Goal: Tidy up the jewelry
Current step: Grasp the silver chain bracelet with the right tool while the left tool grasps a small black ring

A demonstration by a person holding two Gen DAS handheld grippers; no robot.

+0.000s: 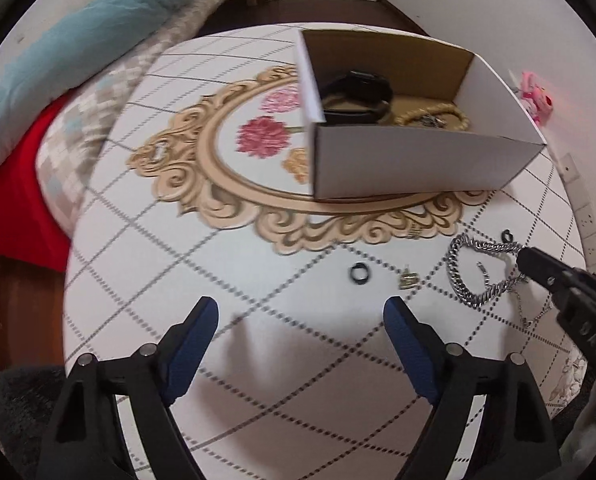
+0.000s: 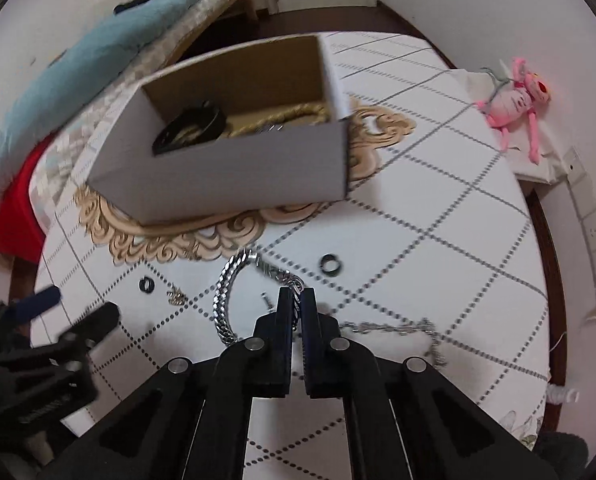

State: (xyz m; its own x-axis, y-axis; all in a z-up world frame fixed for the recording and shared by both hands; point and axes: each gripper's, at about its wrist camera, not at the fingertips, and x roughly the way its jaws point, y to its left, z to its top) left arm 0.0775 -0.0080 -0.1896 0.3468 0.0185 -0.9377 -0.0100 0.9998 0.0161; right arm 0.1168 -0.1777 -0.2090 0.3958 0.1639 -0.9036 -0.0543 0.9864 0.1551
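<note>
Right gripper (image 2: 296, 300): pitched steeply down at the table (image 2: 437, 208), jaws pressed together on the silver curb chain (image 2: 228, 312). The links run between the blue pads at the tips; the chain loops away toward 10 o'clock from the tips and lies flat on the cloth. In the left wrist view the same gripper (image 1: 523, 260) enters from 3 o'clock, its tip resting on the chain (image 1: 463, 280).

Left gripper (image 1: 299, 312): also angled steeply down, jaws spread wide, nothing between the pads, tips above bare tablecloth. No earlier frame supports any statement on jaw travel.

Loose items on the table: a black ring (image 1: 359, 271) at 12 o'clock from the left gripper's tips; a small gold piece (image 1: 407, 280) just beside it at 3 o'clock; a second dark ring (image 2: 329, 265) at 1 o'clock from the right gripper's tips; a thin silver chain (image 2: 417, 326) trailing to 3 o'clock of that gripper.

Cardboard box (image 1: 397, 164): open-topped, standing on the ornate gold medallion print at 12 o'clock of both grippers. Contents visible: a black band (image 1: 353, 96) and a gold beaded strand (image 1: 429, 114).

A pink plush toy (image 2: 513, 98) lies at the table's far edge, 2 o'clock in the right wrist view
</note>
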